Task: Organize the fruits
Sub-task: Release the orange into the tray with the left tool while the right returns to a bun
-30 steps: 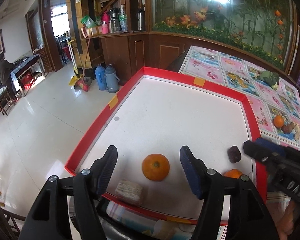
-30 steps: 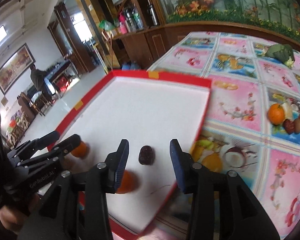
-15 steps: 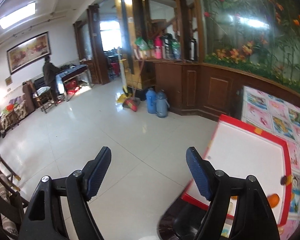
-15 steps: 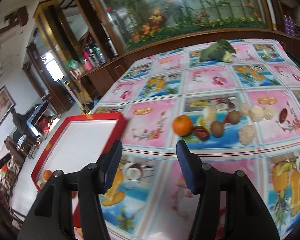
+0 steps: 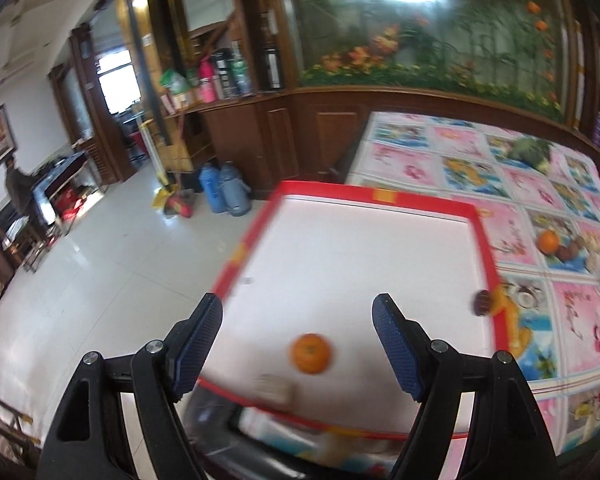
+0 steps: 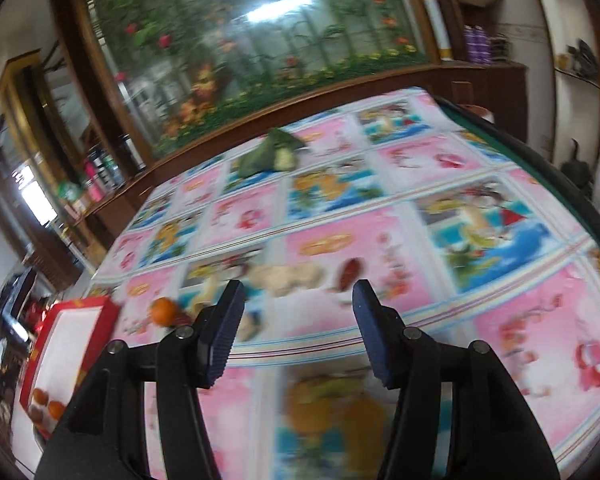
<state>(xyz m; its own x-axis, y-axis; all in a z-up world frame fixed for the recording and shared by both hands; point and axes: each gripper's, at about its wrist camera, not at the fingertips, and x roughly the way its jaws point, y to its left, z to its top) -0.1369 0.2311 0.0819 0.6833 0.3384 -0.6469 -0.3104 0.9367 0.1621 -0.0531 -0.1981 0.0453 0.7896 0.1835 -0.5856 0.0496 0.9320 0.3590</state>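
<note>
A red-rimmed white tray lies at the table's left end. On it an orange rests near the front, and a dark fruit sits at the right rim. My left gripper hangs open above the tray's front, the orange showing between its fingers but farther on. In the right wrist view, my right gripper is open over the flowered tablecloth. Beyond it lie a loose orange, a blurred row of pale pieces and a reddish-brown fruit. The tray shows at far left.
A green vegetable lies at the table's far side. Another orange with small fruits sits on the cloth right of the tray. A pale block rests on the tray's front rim. Left of the table are tiled floor and blue flasks.
The left gripper swung out toward the room and came back over the tray. The right gripper swept right from the tray's dark fruit to the loose fruits on the cloth. Both stayed open.
</note>
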